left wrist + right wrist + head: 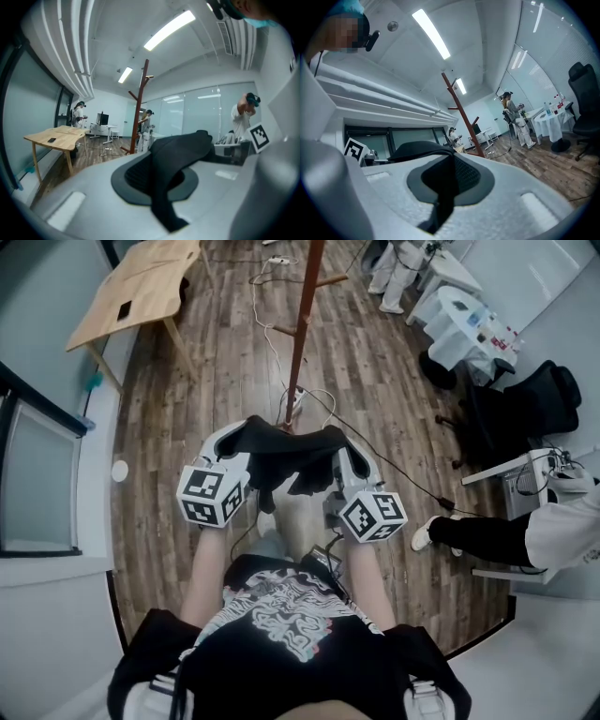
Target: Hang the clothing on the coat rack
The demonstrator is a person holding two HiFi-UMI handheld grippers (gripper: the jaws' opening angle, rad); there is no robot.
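Note:
Both grippers hold a black garment [288,454] stretched between them in front of my chest. In the head view my left gripper [232,444] pinches its left end and my right gripper [349,460] its right end. The left gripper view shows the black cloth [176,152] clamped between the grey jaws of the left gripper [161,180], a strip hanging toward the camera. In the right gripper view the same cloth [417,149] is clamped in the right gripper [443,185]. The brown wooden coat rack [303,324] stands ahead on the floor, its pegs bare; it also appears as the rack [140,110] and the rack [462,115].
A light wooden table [141,287] stands at the far left. White cables [267,306] trail over the wood floor around the rack's base. At the right are a white round table [459,315], a black office chair [530,395] and a seated person's leg [478,532].

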